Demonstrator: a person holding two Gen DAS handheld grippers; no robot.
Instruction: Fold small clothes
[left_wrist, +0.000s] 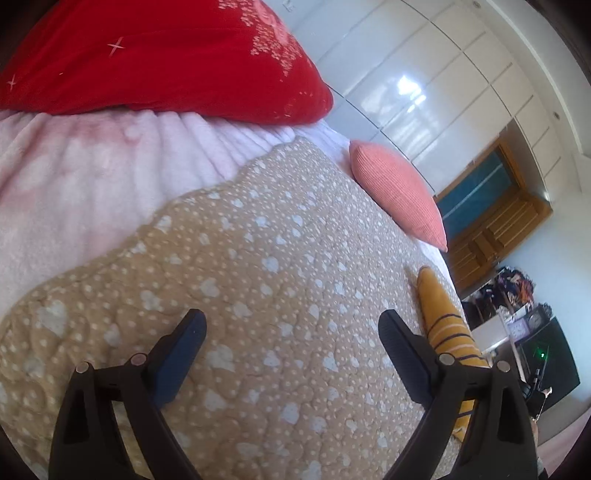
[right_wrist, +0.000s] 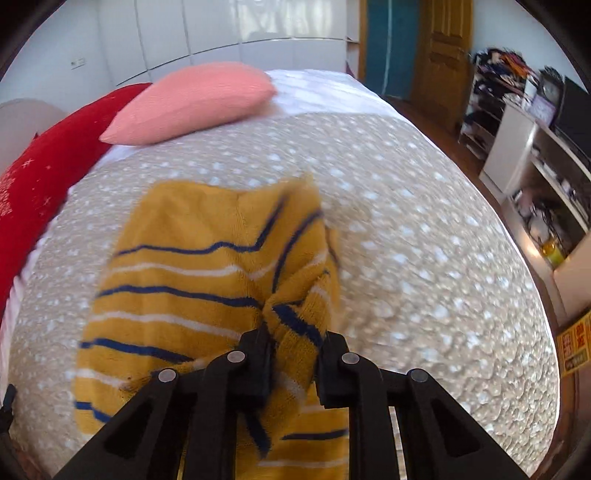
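Right gripper (right_wrist: 293, 354) nearest in right wrist view: jaws pinched tight on a bunched fold of the mustard striped knit garment (right_wrist: 207, 280), fabric squeezed between the black pads, rest of it (navy + white stripes) spread on the tan heart-print quilt (right_wrist: 424, 240) just ahead and left of the fingers. Part of the garment looks lifted and folded over itself, edges blurred, so exact lay of the far hem can't be told. Left gripper (left_wrist: 291, 332) in left wrist view: jaws wide apart, nothing between, over bare quilt (left_wrist: 258, 258); one blue-padded finger (left_wrist: 177, 354) at left, black one at right. Same garment (left_wrist: 443, 325) shows as a narrow strip just beyond the right-hand finger, near the bed edge, not touching the left gripper. No containers on the bed. Farther on: pink knit cushion (right_wrist: 192, 103) lies at the quilt's far end, partly on the white bedspread (right_wrist: 325, 92); red pillow (left_wrist: 147, 55) w/ pale star marks beside it on a pale pink fleece blanket (left_wrist: 92, 177). Beyond bed: glossy white wardrobe doors (left_wrist: 424, 92), wooden door (right_wrist: 443, 48), open shelf unit w/ clutter (right_wrist: 495, 85) at room's right side, contents too blurred to name. Nothing on the quilt between the grippers and the garment.
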